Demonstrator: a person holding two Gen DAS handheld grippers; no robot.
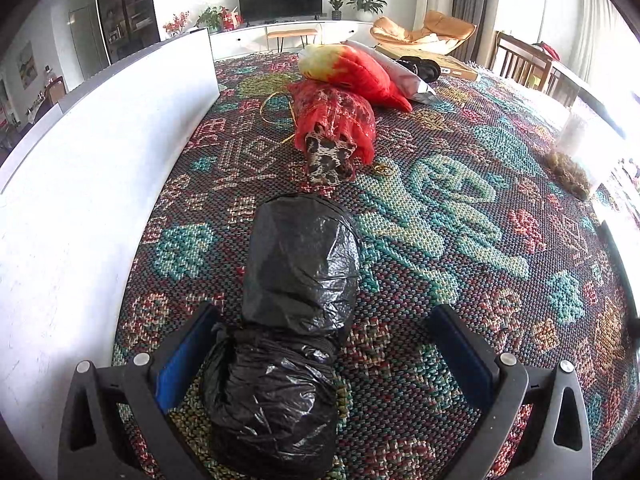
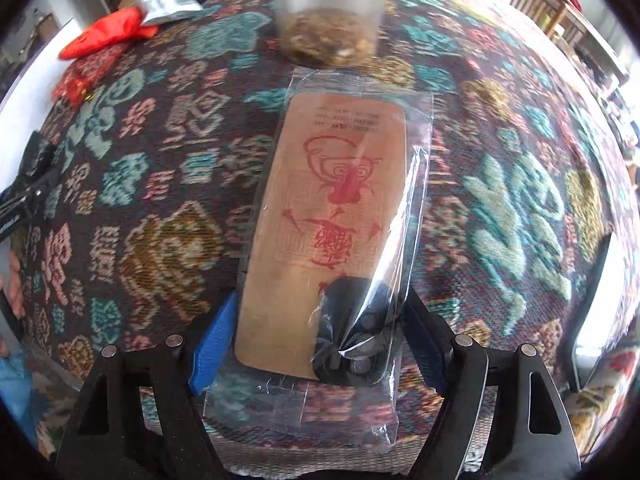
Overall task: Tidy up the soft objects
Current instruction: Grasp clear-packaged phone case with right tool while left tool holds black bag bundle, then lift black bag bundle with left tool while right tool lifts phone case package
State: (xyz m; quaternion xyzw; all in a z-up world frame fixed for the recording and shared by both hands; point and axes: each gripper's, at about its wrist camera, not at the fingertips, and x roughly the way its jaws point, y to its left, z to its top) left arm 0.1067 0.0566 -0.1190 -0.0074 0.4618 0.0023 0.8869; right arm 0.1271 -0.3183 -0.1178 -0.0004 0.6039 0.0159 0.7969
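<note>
A black plastic bag bundle [image 1: 300, 264], tied in the middle, lies on the patterned woven cloth [image 1: 460, 240]. My left gripper [image 1: 324, 352] stands open around the bundle's near end, which rests closer to the left finger [image 1: 180, 360]. In the right wrist view, my right gripper [image 2: 320, 336] is shut on a clear plastic packet [image 2: 332, 200] holding a brown card with red print and a small black item. The packet looks sharp while the cloth [image 2: 520, 200] below is blurred. Farther off lie a red-and-yellow plush cushion [image 1: 352, 68] and a red mesh bag [image 1: 332, 120] with a leopard-print item.
A white board [image 1: 80, 200] borders the cloth on the left. A silver pouch [image 1: 404, 76] and a flat cardboard box [image 1: 452, 66] lie at the far end. A clear container with brown fluffy stuff [image 2: 328, 36] stands just beyond the packet. A person's hand [image 2: 12, 280] shows at the left edge.
</note>
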